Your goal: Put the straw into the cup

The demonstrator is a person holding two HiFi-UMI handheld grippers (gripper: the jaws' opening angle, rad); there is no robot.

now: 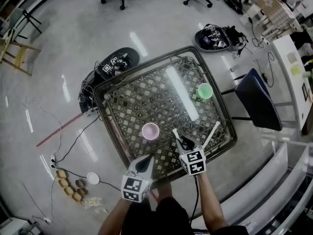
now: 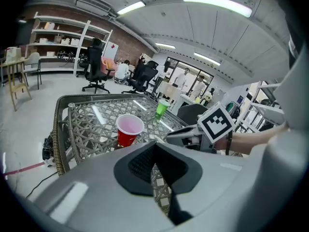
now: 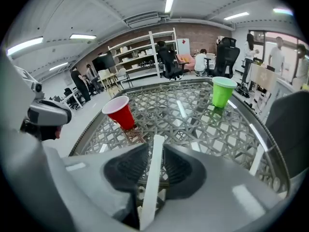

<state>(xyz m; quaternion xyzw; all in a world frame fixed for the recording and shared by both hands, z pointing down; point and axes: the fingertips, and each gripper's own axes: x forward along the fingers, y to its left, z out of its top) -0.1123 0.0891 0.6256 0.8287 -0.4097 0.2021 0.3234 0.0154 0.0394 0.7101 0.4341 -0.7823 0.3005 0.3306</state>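
Pickup stage: the right gripper (image 3: 155,146) has its jaws part-spread either side of a white straw (image 3: 151,178), which runs lengthwise between them, apparently unpinched. The left gripper (image 2: 154,146) hovers with jaws pressed together on nothing. Next, likely: clamp the straw, lift it, and upend it over the red cup (image 3: 119,111) beyond on the wicker table (image 3: 203,129).

We are holding both arms forward and tilting both tools downward: the left grey two-jaw gripper (image 1: 144,164) is keeping its jaws together, while the right grey two-jaw gripper (image 1: 185,142) is standing parted around a loose white straw (image 3: 153,173).
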